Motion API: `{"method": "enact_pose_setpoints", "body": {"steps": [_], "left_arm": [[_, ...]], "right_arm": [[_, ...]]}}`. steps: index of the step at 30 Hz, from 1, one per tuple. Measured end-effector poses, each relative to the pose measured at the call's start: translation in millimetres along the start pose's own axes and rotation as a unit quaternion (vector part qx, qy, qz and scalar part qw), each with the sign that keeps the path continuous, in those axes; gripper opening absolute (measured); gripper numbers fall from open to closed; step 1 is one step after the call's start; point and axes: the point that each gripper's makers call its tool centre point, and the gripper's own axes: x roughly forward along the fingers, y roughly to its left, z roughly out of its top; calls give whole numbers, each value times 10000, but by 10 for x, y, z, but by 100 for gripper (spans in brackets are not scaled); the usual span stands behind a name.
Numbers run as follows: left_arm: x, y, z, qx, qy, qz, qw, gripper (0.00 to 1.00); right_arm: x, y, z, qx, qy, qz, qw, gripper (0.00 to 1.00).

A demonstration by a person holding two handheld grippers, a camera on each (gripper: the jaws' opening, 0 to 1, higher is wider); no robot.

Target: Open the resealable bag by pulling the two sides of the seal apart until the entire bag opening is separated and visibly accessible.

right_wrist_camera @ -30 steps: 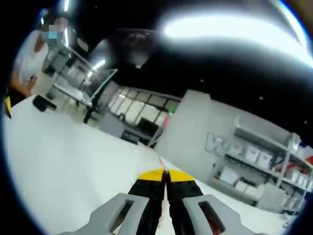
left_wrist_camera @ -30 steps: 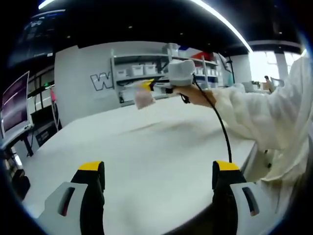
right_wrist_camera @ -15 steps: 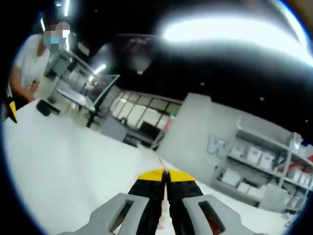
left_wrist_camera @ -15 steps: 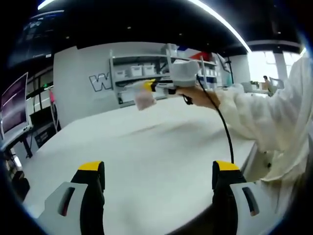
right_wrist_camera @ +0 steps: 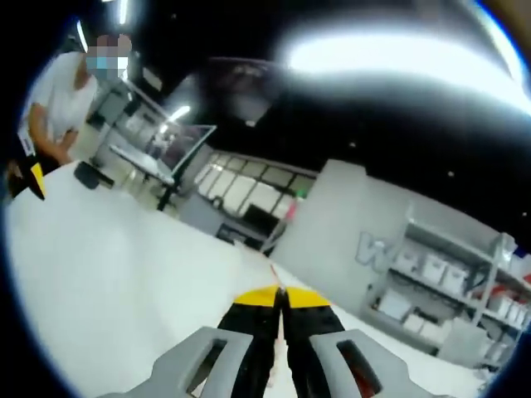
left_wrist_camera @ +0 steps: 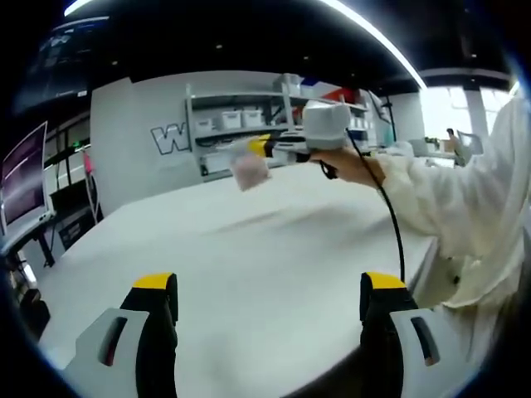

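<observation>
In the left gripper view a small pale pink resealable bag [left_wrist_camera: 249,170] hangs in the air above the white table [left_wrist_camera: 249,249]. My right gripper [left_wrist_camera: 260,147] comes in from the right, its yellow-tipped jaws shut on the bag's top edge. A hand [left_wrist_camera: 353,164] holds that gripper. My left gripper [left_wrist_camera: 270,294] stands wide open low over the near table edge, far from the bag and holding nothing. In the right gripper view my right gripper [right_wrist_camera: 280,296] is shut, with a thin sliver of the bag's edge [right_wrist_camera: 273,272] poking out past the tips.
Shelves with white bins [left_wrist_camera: 241,120] line the grey back wall. A monitor [left_wrist_camera: 25,178] stands at the left. A white sleeve [left_wrist_camera: 465,191] and a black cable [left_wrist_camera: 388,228] cross the right side. A person [right_wrist_camera: 58,99] stands behind the table [right_wrist_camera: 99,274].
In the left gripper view the right gripper has carried the bag a little to the right and slightly up. My left gripper has stayed still and open.
</observation>
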Motion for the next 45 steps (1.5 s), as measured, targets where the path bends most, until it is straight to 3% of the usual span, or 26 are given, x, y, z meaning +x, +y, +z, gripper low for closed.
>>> {"method": "enact_pose_setpoints", "body": {"steps": [18,45], "left_arm": [[22,-19,-31,9,57,-12,10000,90],[40,-62,6,64,54,-55,9999,90]], "right_arm": [[-171,68,-50,64,-4,110,9999,0],[-508,219,75,-286,-94,402,9987,0]]}}
